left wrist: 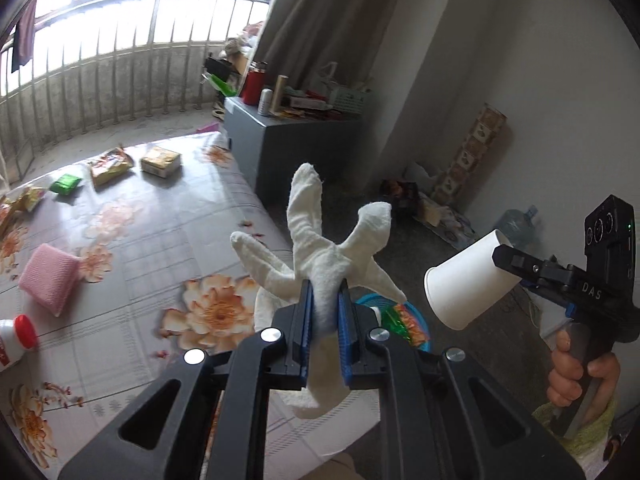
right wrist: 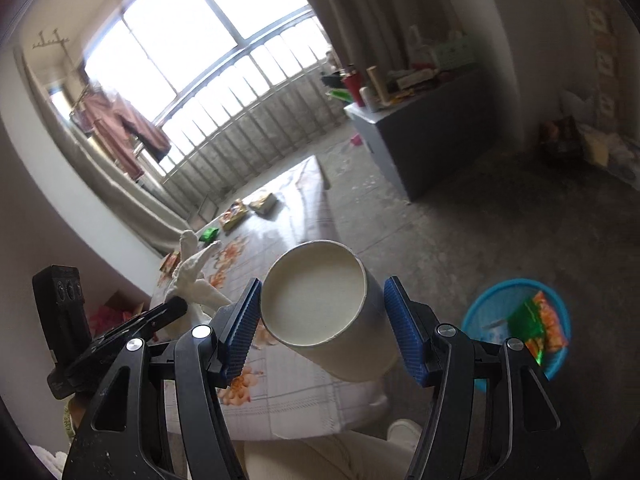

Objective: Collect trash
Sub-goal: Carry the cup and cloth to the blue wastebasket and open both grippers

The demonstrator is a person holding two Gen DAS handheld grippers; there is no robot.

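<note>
Gripping white cloth (left wrist: 320,264), left tongs (left wrist: 325,312); right tongs (right wrist: 326,320) clamping paper cup (right wrist: 320,300), basket (right wrist: 480,316) half-hidden.

Home bedroom: floral-sheeted bed (left wrist: 132,240), curtain (left wrist: 320,20), hanging clothes (right wrist: 120,132).

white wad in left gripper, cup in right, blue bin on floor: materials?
White wad: looks like soft tissue or cloth, matte and fuzzy, twisted into limp points; which one is unclear.
Cup: seems paper, matte white with a thin rolled rim and a plain pale inside.
Blue bin: probably plastic, bright uniform colour with a faint mesh-like wall; blurred, so uncertain.
</note>
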